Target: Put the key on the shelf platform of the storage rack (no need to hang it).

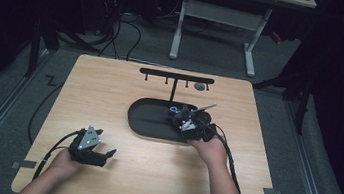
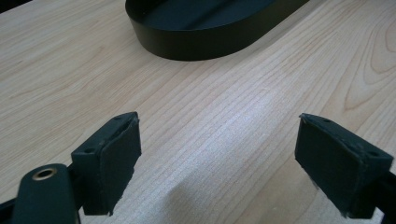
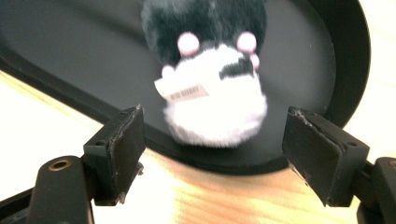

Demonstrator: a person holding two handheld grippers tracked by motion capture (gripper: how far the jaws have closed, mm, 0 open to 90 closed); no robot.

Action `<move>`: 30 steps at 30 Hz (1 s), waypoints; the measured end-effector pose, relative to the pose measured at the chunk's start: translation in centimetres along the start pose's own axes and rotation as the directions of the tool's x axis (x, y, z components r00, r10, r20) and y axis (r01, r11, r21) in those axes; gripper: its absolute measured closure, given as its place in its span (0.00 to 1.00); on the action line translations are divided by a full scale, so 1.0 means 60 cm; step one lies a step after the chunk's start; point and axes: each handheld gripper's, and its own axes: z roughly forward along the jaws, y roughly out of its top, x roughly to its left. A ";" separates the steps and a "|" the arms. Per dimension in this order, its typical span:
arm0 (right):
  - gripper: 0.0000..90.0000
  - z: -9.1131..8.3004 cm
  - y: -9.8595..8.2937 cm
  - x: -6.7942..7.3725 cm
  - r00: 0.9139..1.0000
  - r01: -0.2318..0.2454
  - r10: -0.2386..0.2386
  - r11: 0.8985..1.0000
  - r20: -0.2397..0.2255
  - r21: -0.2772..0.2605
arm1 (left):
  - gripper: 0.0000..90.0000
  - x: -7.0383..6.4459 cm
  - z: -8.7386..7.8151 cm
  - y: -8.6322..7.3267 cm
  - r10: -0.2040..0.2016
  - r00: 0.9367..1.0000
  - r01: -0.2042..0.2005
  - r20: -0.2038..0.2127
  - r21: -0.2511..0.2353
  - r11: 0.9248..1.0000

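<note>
The right tongs (image 3: 212, 154) stand wide open, holding nothing, aimed at the plush toy (image 3: 212, 79) lying inside the black tray (image 3: 345, 56), probably to grasp it. The left tongs (image 2: 219, 163), also open and empty, wait over the tabletop (image 2: 224, 116).

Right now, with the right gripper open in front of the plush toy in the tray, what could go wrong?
1. The plush toy lies close to the black tray rim, so the right gripper fingers may strike the rim before closing.
2. The fingers may pinch just the white tag, giving a weak hold.
</note>
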 end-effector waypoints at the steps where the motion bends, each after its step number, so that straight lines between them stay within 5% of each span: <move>1: 0.24 0.000 -0.009 -0.002 1.000 0.004 -0.004 1.000 0.004 -0.009 | 0.17 0.000 0.000 0.000 0.001 1.000 -0.001 -0.001 0.001 1.000; 16: 0.23 -0.017 -0.075 0.009 0.999 0.027 -0.025 0.995 0.019 -0.097 | 0.17 -0.001 0.001 0.001 0.004 1.000 -0.004 -0.003 0.007 1.000; 30: 0.21 -0.029 -0.190 0.028 0.999 0.018 -0.025 0.982 -0.036 -0.191 | 0.17 -0.002 0.002 0.001 0.010 1.000 -0.010 -0.008 0.014 1.000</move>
